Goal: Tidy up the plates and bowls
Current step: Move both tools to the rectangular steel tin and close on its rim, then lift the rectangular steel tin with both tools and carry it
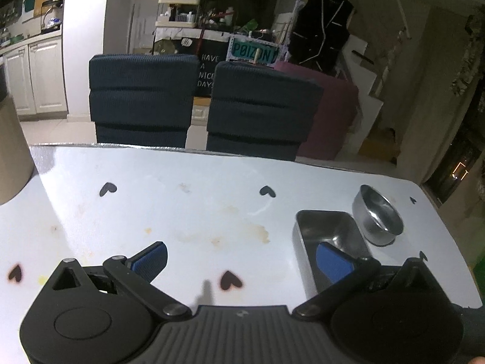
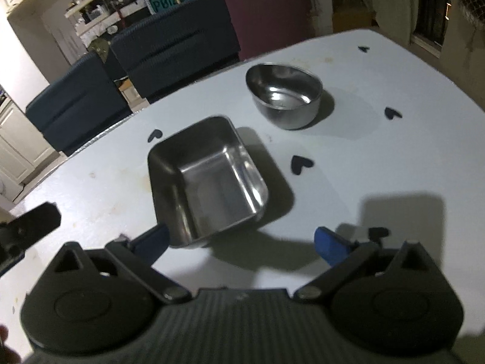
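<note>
A rectangular steel tray (image 2: pixel 209 176) lies on the white table (image 2: pixel 379 157), with a round steel bowl (image 2: pixel 285 94) a little beyond it to the right. My right gripper (image 2: pixel 242 239) hovers over the tray's near end, open wide with nothing between its blue pads. In the left wrist view the same tray (image 1: pixel 327 233) and bowl (image 1: pixel 377 215) sit at the right. My left gripper (image 1: pixel 242 261) is open and empty; its right pad (image 1: pixel 333 262) overlaps the tray's near part, and whether it touches I cannot tell.
Two dark blue chair backs (image 1: pixel 141 100) (image 1: pixel 260 109) stand along the table's far edge (image 1: pixel 182 148). Black heart marks and pale stains dot the tabletop. A brown cylinder (image 1: pixel 10 148) stands at the table's left. Part of the left gripper (image 2: pixel 27 224) shows at the left edge.
</note>
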